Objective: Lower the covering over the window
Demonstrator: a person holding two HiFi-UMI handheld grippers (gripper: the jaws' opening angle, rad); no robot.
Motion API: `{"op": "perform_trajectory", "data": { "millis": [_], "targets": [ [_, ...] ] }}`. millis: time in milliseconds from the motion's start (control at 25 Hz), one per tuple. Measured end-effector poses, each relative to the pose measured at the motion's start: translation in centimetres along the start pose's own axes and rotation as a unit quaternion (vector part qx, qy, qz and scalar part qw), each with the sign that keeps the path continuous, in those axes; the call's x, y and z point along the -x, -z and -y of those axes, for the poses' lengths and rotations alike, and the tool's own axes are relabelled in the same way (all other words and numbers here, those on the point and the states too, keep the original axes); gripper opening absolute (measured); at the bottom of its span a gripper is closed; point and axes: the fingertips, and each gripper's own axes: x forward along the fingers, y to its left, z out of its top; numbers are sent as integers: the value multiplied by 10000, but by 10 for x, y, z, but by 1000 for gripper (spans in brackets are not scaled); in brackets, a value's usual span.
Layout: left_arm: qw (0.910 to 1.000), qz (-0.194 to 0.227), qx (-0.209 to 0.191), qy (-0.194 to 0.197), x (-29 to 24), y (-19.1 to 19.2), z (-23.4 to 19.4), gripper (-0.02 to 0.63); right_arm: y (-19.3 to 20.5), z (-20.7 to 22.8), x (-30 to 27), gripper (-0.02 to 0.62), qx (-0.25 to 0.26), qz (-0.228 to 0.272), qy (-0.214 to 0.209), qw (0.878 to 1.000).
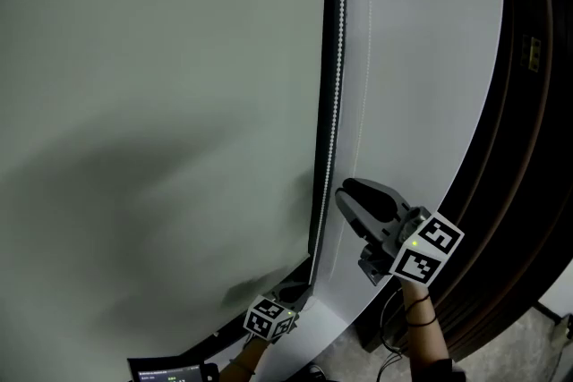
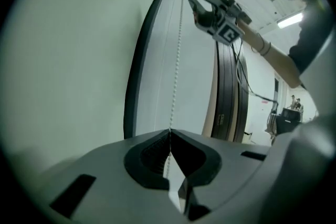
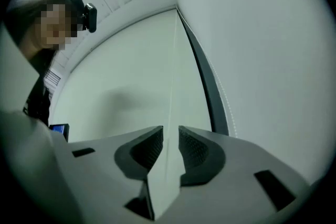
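Note:
A pale green roller blind (image 1: 161, 103) covers the window on the left, and a dark frame strip (image 1: 320, 192) borders it. A white bead chain (image 1: 333, 103) hangs along that strip. Low in the head view, my left gripper (image 1: 288, 298) is shut on the chain. The left gripper view shows the beads (image 2: 176, 71) rising straight out of its closed jaws (image 2: 169, 136). My right gripper (image 1: 349, 197) is higher up, just right of the chain. In the right gripper view its jaws (image 3: 170, 139) stand apart. A thin pale line runs through the gap, and the pads do not press it.
A white wall panel (image 1: 421, 58) lies right of the chain. Beyond it stand dark curved panels (image 1: 528, 148). A small lit screen (image 1: 166, 369) sits at the bottom edge. A person's forearm (image 2: 273, 57) with a wrist band carries the right gripper.

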Motion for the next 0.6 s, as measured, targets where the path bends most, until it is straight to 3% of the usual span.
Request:
{"op": "perform_trajectory", "data": {
  "millis": [160, 400, 440, 480, 600],
  "targets": [
    [9986, -517, 70, -4, -6, 43, 1, 3, -22, -9, -22, 81, 139, 186, -216, 9995],
    [9981, -600, 140, 52, -1, 55, 11, 3, -52, -24, -45, 80, 320, 444, -491, 9973],
    [9981, -586, 157, 61, -1, 56, 12, 3, -57, -25, -45, 79, 341, 519, -465, 9970],
    [9982, -559, 195, 56, -1, 56, 11, 3, -59, -23, -45, 36, 346, 587, -419, 9968],
    [9983, -459, 336, 103, -6, 51, 5, 3, -59, -8, -40, 23, 30, 859, -285, 9959]
  ]
}}
